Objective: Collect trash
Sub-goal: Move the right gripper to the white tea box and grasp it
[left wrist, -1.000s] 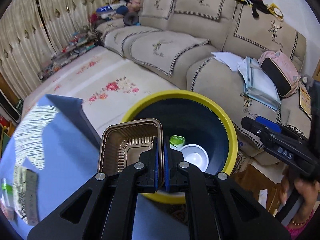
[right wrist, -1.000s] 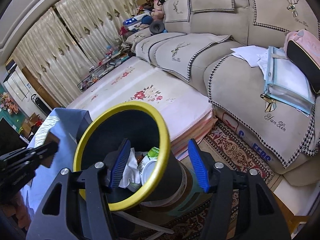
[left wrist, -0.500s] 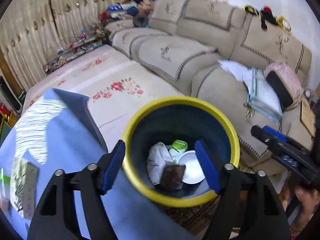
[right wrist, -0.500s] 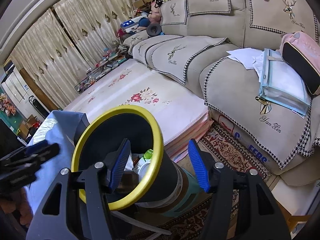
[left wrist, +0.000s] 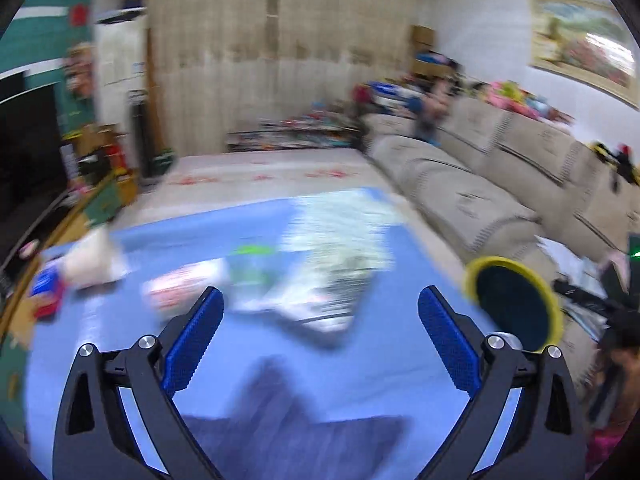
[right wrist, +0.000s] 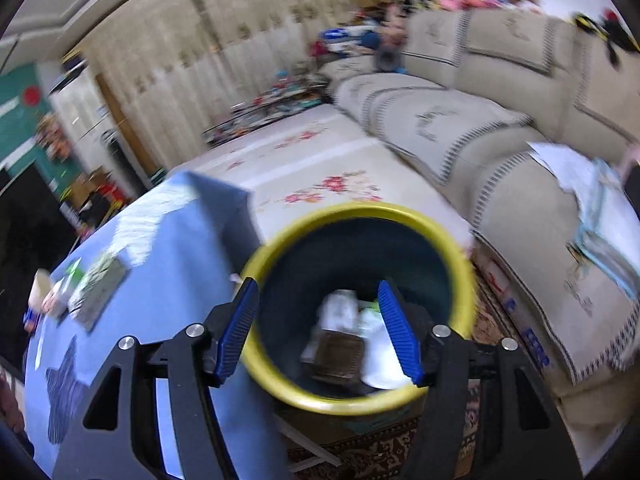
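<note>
Left gripper (left wrist: 318,336) jaws are opening, nothing held, above the blue table (left wrist: 384,364). Right gripper (right wrist: 320,332) is opening empty over the yellow-rimmed bin (right wrist: 460,256).

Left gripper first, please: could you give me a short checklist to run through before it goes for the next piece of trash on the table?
1. Left gripper empty: ok, jaws opening wide, nothing between them.
2. Trash left on the blue table: ok, several blurred items lie ahead of the left gripper.
3. Which item to take: cannot tell, motion blur hides their shapes.
4. Bin within reach beside the table: ok, yellow rim upright, trash already inside.
5. Right gripper free: ok, jaws opening above the bin mouth, nothing gripped.
6. Room in the bin: ok, contents sit well below the rim.
</note>
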Tool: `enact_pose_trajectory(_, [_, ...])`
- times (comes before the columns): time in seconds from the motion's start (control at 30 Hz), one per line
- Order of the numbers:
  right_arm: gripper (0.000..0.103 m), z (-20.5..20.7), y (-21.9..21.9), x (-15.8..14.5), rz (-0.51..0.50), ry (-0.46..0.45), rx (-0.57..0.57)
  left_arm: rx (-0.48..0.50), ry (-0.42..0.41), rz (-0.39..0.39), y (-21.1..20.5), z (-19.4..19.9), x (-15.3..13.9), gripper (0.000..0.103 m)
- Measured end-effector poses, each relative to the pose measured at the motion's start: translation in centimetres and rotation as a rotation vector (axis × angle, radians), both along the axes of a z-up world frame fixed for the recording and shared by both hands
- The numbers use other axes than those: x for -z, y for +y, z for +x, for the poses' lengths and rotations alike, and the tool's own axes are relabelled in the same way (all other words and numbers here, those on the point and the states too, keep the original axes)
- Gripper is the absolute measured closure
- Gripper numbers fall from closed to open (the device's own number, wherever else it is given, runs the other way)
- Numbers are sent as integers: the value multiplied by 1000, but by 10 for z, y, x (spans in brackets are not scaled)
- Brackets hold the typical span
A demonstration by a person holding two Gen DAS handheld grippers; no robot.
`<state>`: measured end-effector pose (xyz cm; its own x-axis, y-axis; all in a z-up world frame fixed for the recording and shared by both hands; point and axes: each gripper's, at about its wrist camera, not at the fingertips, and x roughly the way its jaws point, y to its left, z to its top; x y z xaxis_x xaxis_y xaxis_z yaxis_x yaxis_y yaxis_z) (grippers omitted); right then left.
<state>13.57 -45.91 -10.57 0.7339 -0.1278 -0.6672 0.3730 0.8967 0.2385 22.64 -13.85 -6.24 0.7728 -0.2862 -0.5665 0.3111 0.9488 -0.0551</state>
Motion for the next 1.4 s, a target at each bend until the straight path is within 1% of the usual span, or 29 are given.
enact_pose_trajectory(0.07, [42, 18, 27, -8, -6, -1, -73, -96, -10, -8, 44, 2, 7, 7])
enact_pose_trajectory(0.17, [42, 46, 71, -20, -6, -2, -191, -191, -26, -28, 91, 2, 18, 7])
enact_pose_trajectory(0.27, [41, 71, 114, -29, -19, 4, -265, -240, -38, -34, 120, 3, 31, 7])
enact_pose_trajectory(0.33, [41, 86, 142, -35, -24, 6, -305, -263, -38, -52, 136, 5, 39, 7])
enact_pose_trajectory(0.4, [37, 98, 170, -38, -42, 1, -339, -263, -22, -71, 139, 6, 44, 7])
enact_pose_trajectory(0.5, [37, 116, 212, -34, -83, 18, -396, -257, -23, -92, 137, 2, 46, 7])
enact_pose_trajectory(0.6, [37, 133, 249, -20, -145, 76, -445, -245, -28, -71, 124, 0, 46, 7])
enact_pose_trajectory(0.67, [37, 142, 260, -12, -158, 101, -458, -243, -35, -60, 119, -3, 44, 7])
enact_pose_trajectory(0.7, [37, 145, 267, -8, -182, 116, -455, -240, -36, -58, 118, -3, 43, 7])
enact_pose_trajectory(0.77, [37, 148, 274, 1, -217, 140, -447, -233, -36, -63, 118, -4, 43, 7])
enact_pose_trajectory(0.9, [37, 152, 275, 19, -222, 191, -457, -232, -36, -67, 117, -4, 42, 7])
enact_pose_trajectory(1.07, [36, 155, 273, 23, -222, 194, -464, -230, -27, -57, 114, -3, 44, 7])
enact_pose_trajectory(1.2, [36, 149, 242, 19, -211, 196, -412, -226, -19, -53, 112, -3, 46, 7])
enact_pose_trajectory(1.33, [35, 143, 194, 14, -193, 187, -292, -221, -9, -60, 111, -2, 47, 7])
enact_pose_trajectory(1.37, [35, 142, 183, 13, -177, 188, -262, -220, -6, -63, 110, -2, 48, 7])
enact_pose_trajectory(1.4, [35, 140, 176, 12, -153, 181, -255, -218, -4, -64, 109, -2, 48, 7])
